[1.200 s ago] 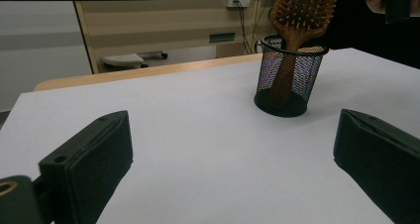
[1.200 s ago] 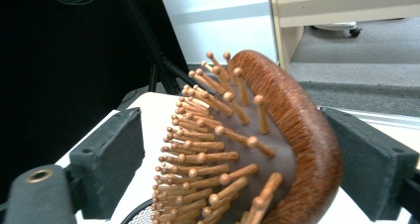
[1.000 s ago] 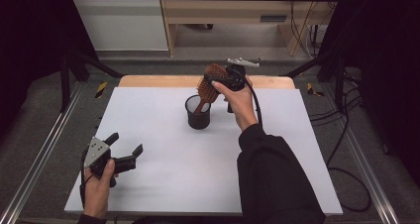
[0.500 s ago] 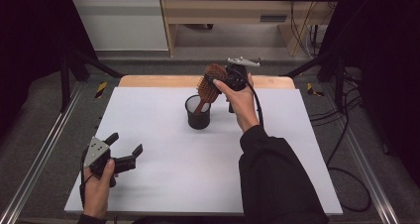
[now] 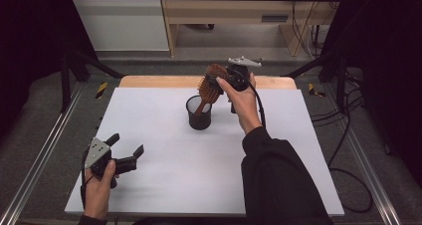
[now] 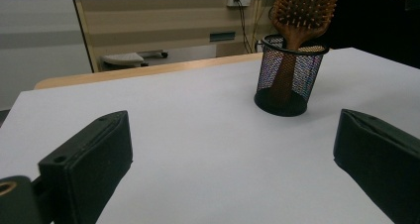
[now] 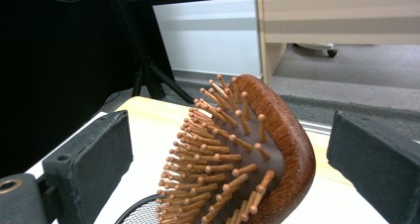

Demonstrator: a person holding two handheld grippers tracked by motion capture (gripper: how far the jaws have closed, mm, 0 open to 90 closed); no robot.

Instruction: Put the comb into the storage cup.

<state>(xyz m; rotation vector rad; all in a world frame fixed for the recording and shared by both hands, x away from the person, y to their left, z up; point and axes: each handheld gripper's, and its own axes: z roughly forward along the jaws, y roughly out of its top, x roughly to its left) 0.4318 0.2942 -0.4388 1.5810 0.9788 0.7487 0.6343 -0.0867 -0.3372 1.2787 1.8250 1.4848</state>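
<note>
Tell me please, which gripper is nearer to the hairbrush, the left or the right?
Right. The right gripper is at the head of the hairbrush, its jaws open on either side of it. The left gripper rests far away, near the front left corner of the table.

On my bench [image 5: 164, 175] the mesh cup [image 5: 199, 113] stands a little past the middle, toward twelve o'clock, and the hairbrush [image 5: 211, 85] stands in it, handle down, head leaning out over the rim toward one o'clock. My right tongs [image 5: 219, 79] sit just at three o'clock of the brush head, level with it, jaws on either side of the head and apart from it. My left tongs [image 5: 127, 150] lie well apart from all that, near the bench's edge at about eight o'clock, pointing toward the cup. Behind the bench, at twelve o'clock, stands a cabinet [image 5: 239, 16] on the floor.
</note>
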